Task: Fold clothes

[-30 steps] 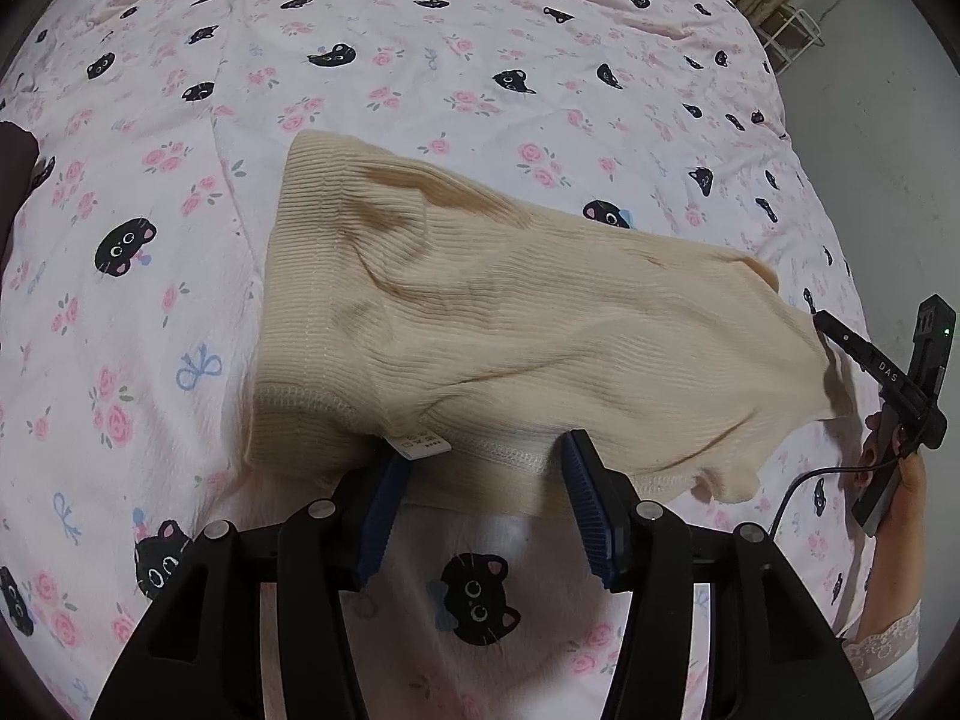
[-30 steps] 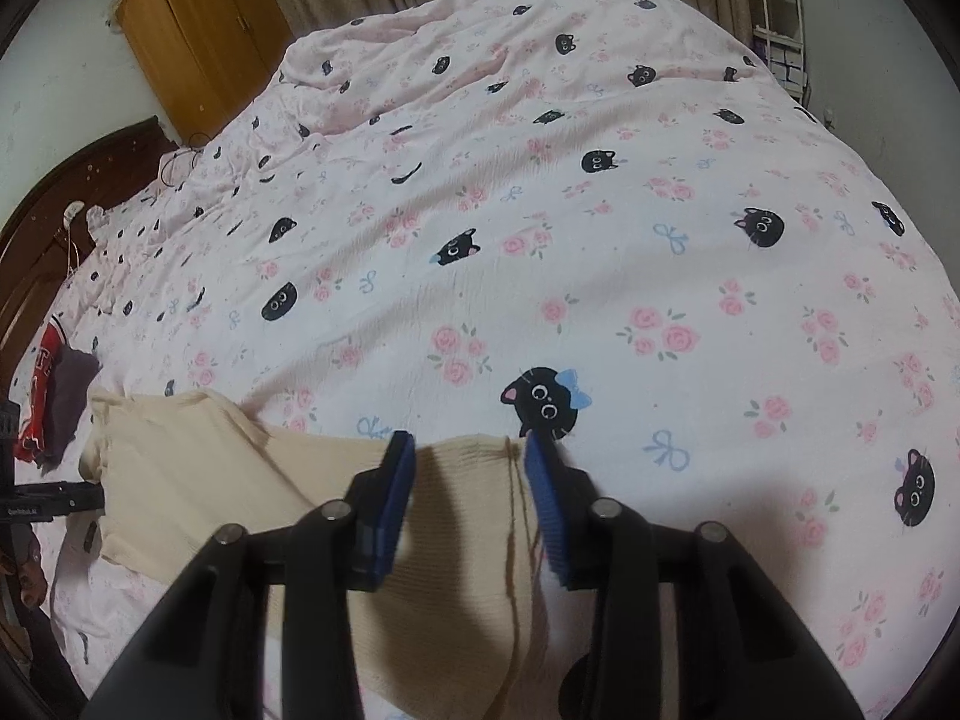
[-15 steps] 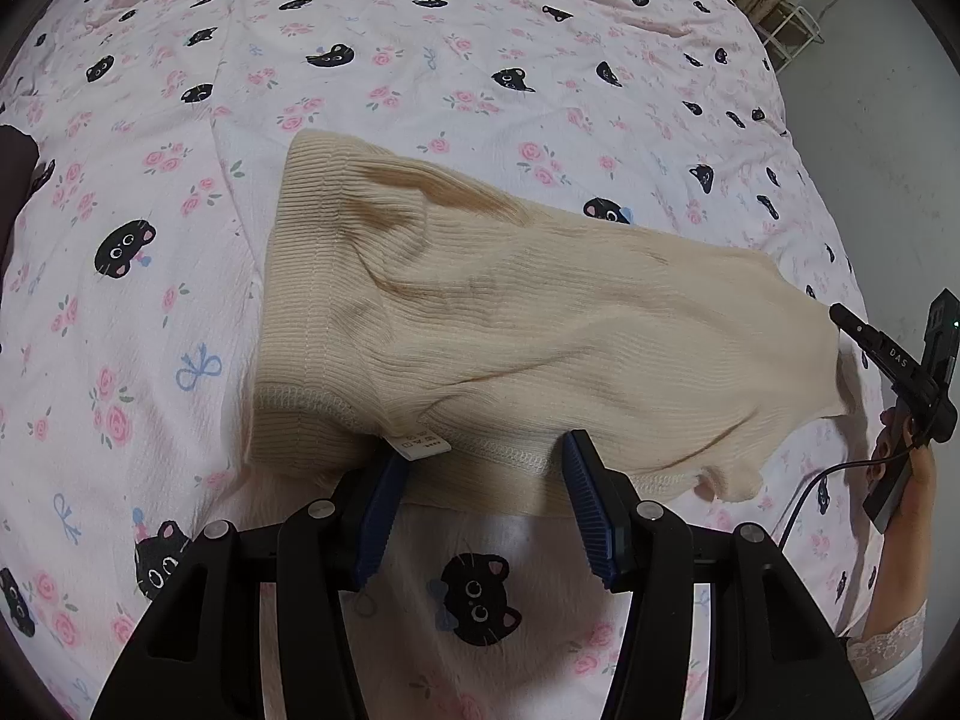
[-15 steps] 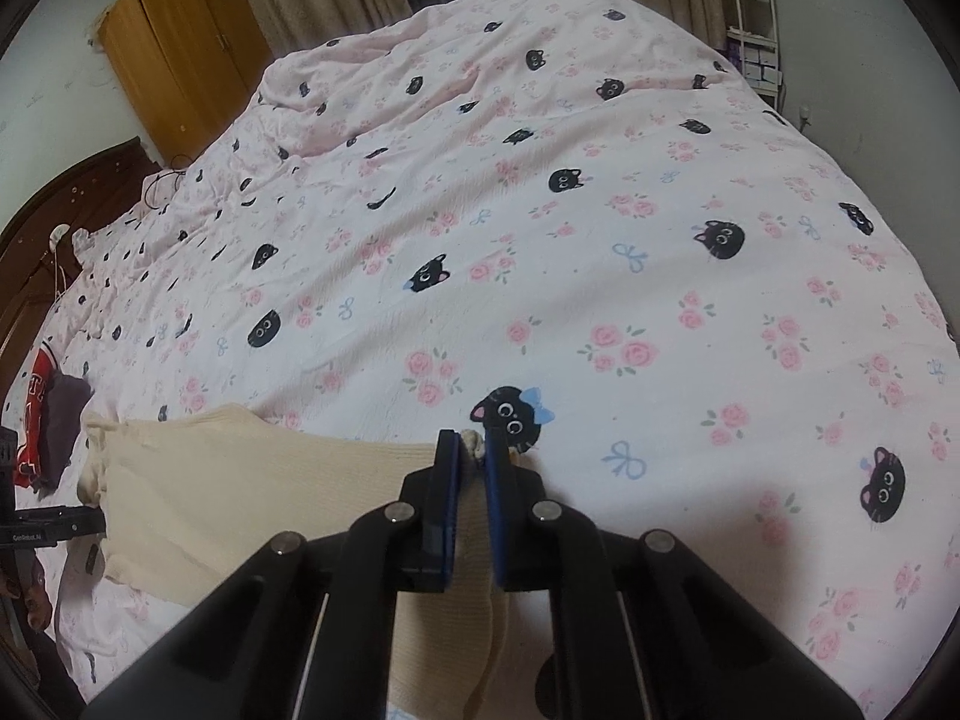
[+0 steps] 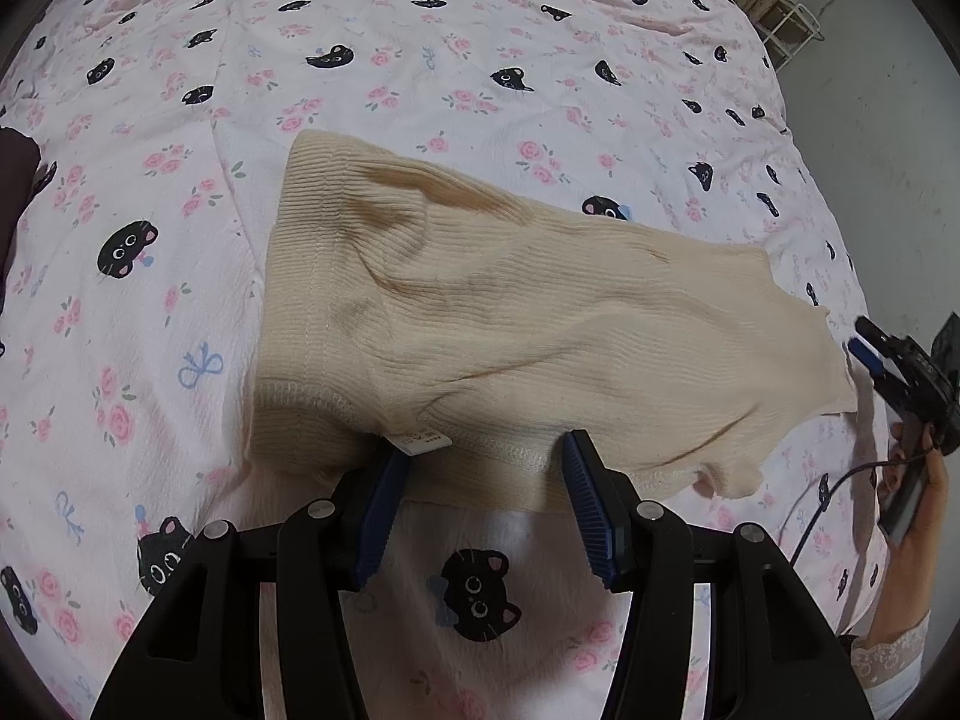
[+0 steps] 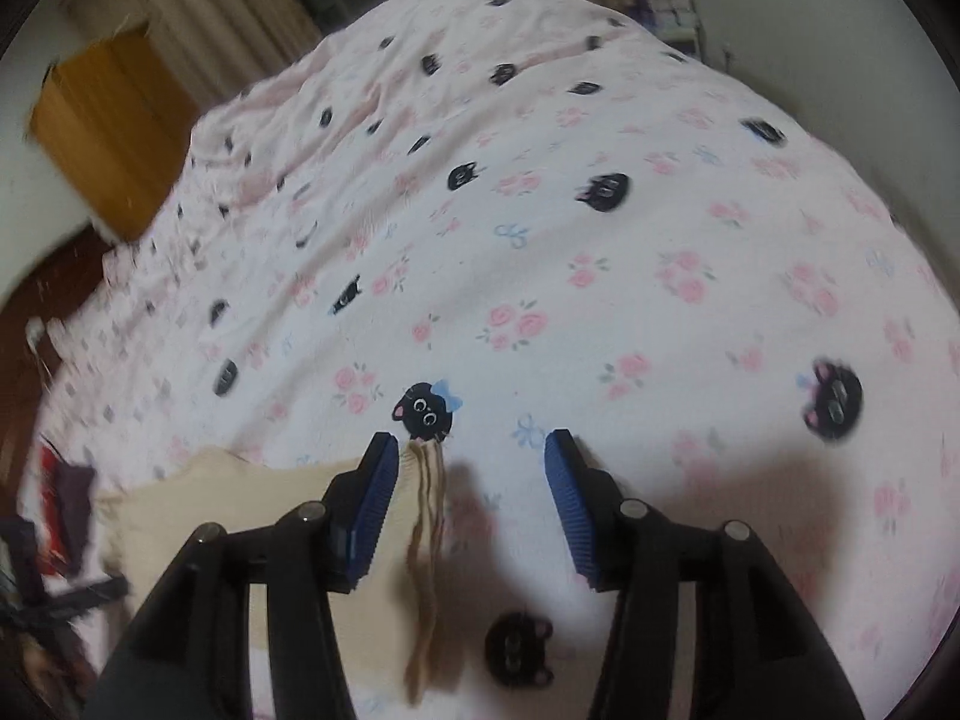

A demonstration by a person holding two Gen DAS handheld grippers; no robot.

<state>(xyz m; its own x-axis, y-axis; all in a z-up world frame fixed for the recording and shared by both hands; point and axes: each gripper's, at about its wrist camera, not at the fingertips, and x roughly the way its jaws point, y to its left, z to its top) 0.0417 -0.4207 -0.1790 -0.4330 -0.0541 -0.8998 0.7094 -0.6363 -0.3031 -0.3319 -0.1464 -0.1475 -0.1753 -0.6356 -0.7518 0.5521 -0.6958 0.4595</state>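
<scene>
A cream ribbed knit garment (image 5: 510,324) lies folded on the pink cat-print bedspread (image 5: 420,60). My left gripper (image 5: 486,456) is open, its blue pads on either side of the garment's near hem by the white label (image 5: 423,439). My right gripper (image 6: 471,450) is open and raised above the bed; the garment's edge (image 6: 426,504) lies below, by its left finger. The right gripper also shows at the right edge of the left wrist view (image 5: 894,360), just off the garment's far corner.
A wooden wardrobe (image 6: 114,126) and curtains stand behind the bed. Dark and red items (image 6: 66,492) lie at the left of the bedspread. A white shelf rack (image 6: 666,6) stands at the far right. The bed's edge and a grey floor (image 5: 888,150) are at the right.
My right gripper had closed on the garment's edge, and has now opened, let go and lifted away to the right. My left gripper has not moved.
</scene>
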